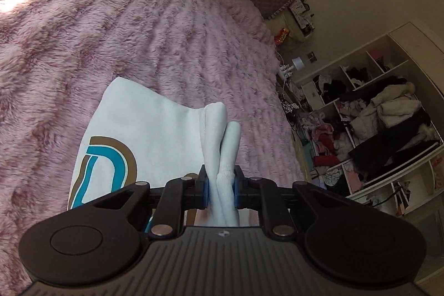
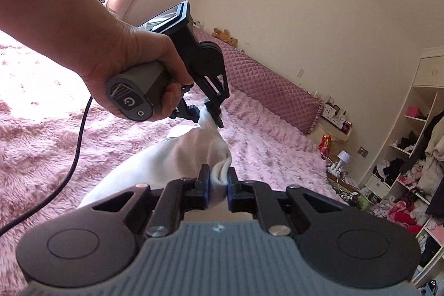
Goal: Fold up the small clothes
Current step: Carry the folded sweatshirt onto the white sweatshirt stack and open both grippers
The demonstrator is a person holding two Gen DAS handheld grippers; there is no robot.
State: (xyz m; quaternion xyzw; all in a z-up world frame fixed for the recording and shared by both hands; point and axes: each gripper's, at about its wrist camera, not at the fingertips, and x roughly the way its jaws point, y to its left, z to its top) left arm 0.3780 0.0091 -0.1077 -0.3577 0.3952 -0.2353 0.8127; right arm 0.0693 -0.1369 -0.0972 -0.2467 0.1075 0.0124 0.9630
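The left gripper [image 1: 220,189] is clamped on the white garment [image 1: 144,126] above the pink blanket [image 1: 138,32]; the right gripper [image 2: 219,189] pinches another bunched edge. Its print [image 1: 108,168] resembles a teal-and-brown "D"; no brand is legible.

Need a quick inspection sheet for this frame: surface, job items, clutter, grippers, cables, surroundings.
Surface: pink fluffy blanket over the bed, sunlit at the far side.
Job's things: white garment with a teal and brown print, lifted off the blanket by two bunched edges.
Clutter: nothing seen on the blanket besides the garment.
Grippers: left gripper shut on a bunched edge; right gripper shut on another edge. The left gripper also shows in the right wrist view, held by the hand.
Cables: black cable hangs from the left gripper's handle over the blanket.
Surroundings: quilted headboard, teddy bear, open shelves stuffed with clothes.
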